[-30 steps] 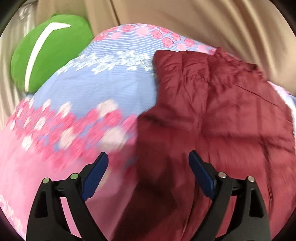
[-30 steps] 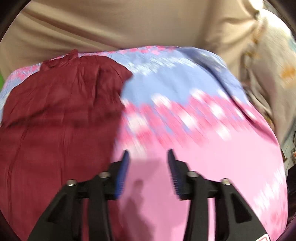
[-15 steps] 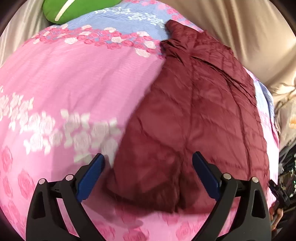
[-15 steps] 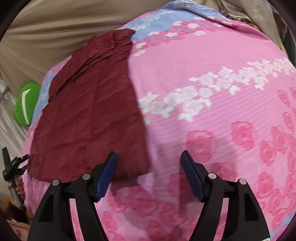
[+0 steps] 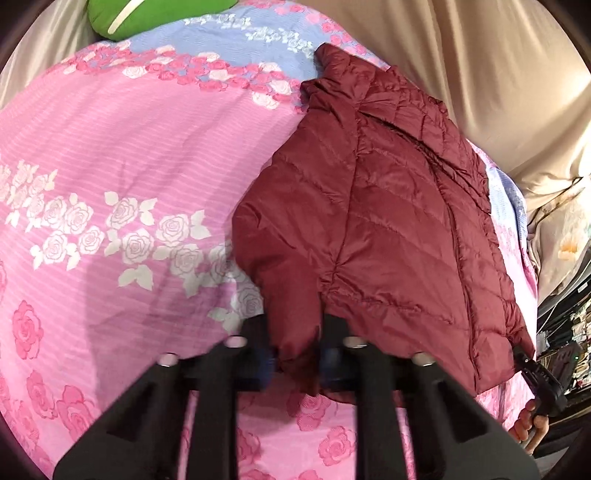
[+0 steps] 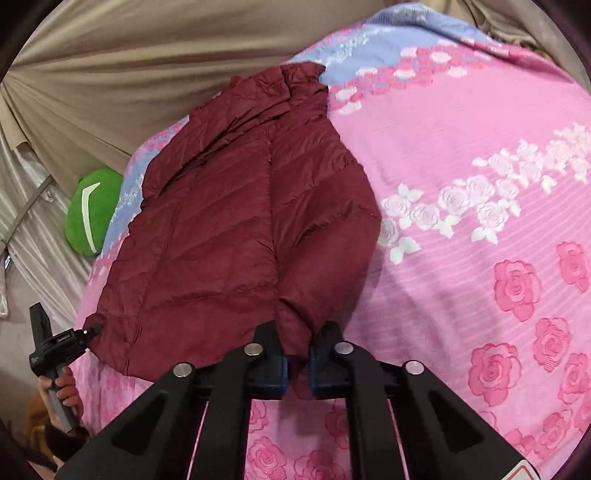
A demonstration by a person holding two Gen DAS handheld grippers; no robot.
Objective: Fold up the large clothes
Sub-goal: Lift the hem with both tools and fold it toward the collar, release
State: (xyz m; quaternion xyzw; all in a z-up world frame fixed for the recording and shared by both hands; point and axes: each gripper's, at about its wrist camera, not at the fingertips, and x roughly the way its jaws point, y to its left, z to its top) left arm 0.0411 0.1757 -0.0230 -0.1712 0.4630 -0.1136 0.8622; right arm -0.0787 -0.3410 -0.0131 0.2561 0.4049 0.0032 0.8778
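Note:
A dark red quilted jacket (image 5: 388, 221) lies lengthwise on a pink rose-patterned bedspread (image 5: 110, 166), collar at the far end. My left gripper (image 5: 295, 363) is shut on the jacket's near left bottom corner. My right gripper (image 6: 297, 365) is shut on the near right bottom corner of the jacket (image 6: 229, 229). Each gripper also shows at the edge of the other view, the right one (image 5: 532, 369) and the left one (image 6: 74, 339), pinching the hem. The bedspread (image 6: 480, 147) spreads to the right.
A green cushion (image 5: 147, 14) lies at the head of the bed, also in the right wrist view (image 6: 92, 210). Beige curtains (image 6: 110, 74) hang behind the bed. Dark clutter (image 5: 565, 332) stands past the bed's right side.
Both grippers came down to the jacket's near hem and closed on its two bottom corners; they were open above the bed before.

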